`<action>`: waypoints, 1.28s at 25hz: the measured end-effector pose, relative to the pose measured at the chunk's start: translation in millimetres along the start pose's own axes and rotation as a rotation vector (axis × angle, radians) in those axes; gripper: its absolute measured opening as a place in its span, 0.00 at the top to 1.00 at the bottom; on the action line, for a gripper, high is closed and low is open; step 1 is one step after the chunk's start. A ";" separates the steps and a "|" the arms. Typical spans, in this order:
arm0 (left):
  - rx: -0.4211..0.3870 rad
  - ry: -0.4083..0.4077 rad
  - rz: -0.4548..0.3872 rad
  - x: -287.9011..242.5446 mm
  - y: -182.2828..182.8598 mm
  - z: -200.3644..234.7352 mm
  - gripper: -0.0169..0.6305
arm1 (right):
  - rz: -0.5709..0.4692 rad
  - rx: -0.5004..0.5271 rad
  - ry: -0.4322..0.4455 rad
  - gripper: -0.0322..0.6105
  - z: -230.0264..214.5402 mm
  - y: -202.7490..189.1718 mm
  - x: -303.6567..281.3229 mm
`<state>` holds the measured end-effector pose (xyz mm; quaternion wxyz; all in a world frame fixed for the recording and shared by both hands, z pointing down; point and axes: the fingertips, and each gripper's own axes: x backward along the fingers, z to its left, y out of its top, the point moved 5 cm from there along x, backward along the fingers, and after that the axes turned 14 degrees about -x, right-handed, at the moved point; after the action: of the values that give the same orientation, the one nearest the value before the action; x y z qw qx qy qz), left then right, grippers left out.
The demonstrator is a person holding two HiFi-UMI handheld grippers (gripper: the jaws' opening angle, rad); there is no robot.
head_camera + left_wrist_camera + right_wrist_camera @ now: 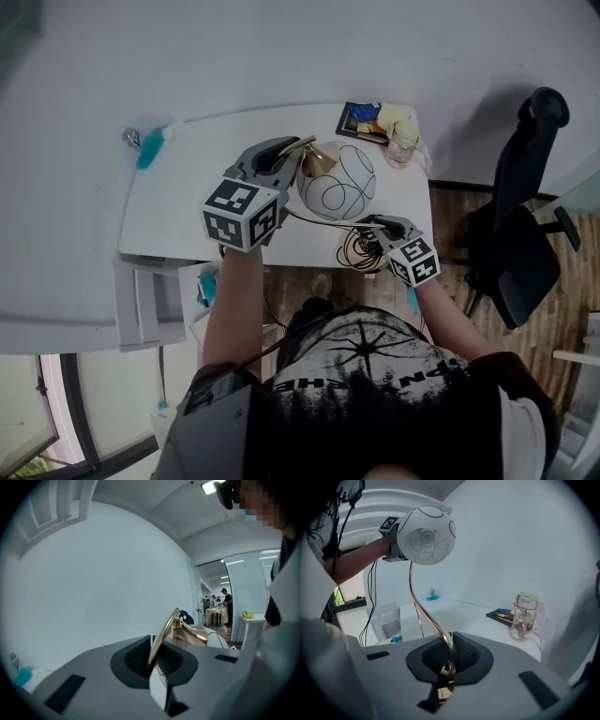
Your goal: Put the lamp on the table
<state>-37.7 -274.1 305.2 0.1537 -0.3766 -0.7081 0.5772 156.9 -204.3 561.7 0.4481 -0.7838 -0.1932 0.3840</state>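
My left gripper point(289, 155) is clenched on the lamp point(337, 181), its jaws pinching the gold stem point(165, 632) close to the white globe point(426, 535). In the head view the globe sits at that gripper's three o'clock. My right gripper point(373, 225), at the globe's five o'clock, is clamped on the stem's lower end. The lamp hangs between both grippers over the white table point(178, 216). A bottle point(403, 142) stands at the globe's one o'clock, and a black chair point(525, 234) is off toward three.
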 end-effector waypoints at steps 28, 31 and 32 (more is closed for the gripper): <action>-0.054 -0.106 -0.031 -79.7 -33.1 185.3 0.94 | -0.055 -0.072 -0.106 0.92 -23.8 94.2 -173.4; -0.062 -0.111 -0.025 -89.5 -35.7 202.3 0.94 | -0.057 -0.086 -0.109 0.92 -28.6 103.9 -192.4; -0.063 -0.114 -0.023 -92.9 -36.6 208.0 0.94 | -0.057 -0.088 -0.110 0.92 -30.7 107.3 -198.4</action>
<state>-124.3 -487.8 300.0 0.1080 -0.3395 -0.7379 0.5732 51.2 -405.9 564.7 0.4126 -0.7747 -0.2566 0.4046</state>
